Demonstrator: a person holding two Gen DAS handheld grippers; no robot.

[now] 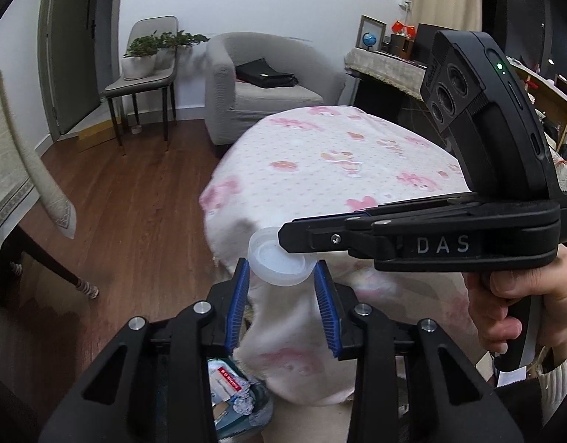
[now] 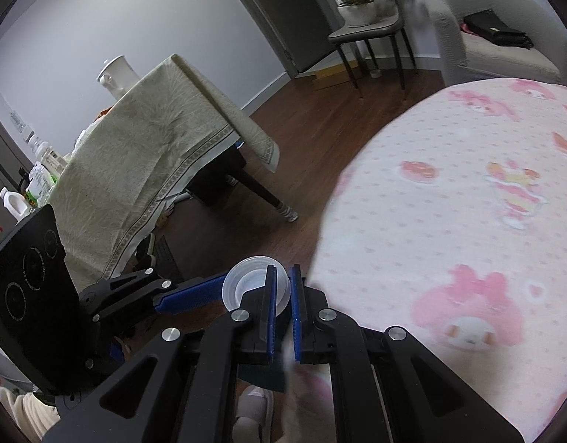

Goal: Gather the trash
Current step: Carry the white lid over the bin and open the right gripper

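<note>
Pink cartoon-print blanket (image 1: 342, 170) covers a rounded surface filling the right of both views, hanging down over its near edge above the wooden floor (image 1: 136, 203). Grey armchair (image 1: 265, 85) at the back wall with a black bag (image 1: 265, 74) on its seat; grey chair (image 1: 147, 74) beside it carries a potted plant (image 1: 143, 55). Table under a beige tablecloth (image 2: 136, 162) stands left, well apart from the blanket. Trash bin (image 1: 239, 402) with paper scraps sits low, below the left gripper (image 1: 281, 277), partly hidden by its frame. Left gripper's blue pads sit either side of a small translucent plastic cup (image 1: 279, 262), jaws spread about cup-wide, pads at or just beside its walls; can't tell if they press it. Right gripper (image 2: 282, 288) comes in from the right, held in the person's hand (image 1: 523, 302), jaws narrowed to a slim gap and pinching the cup's rim, one finger inside the cup, one outside. Cup is in the air off the blanket's near edge, above the floor, tilted with mouth toward the right wrist camera.
</note>
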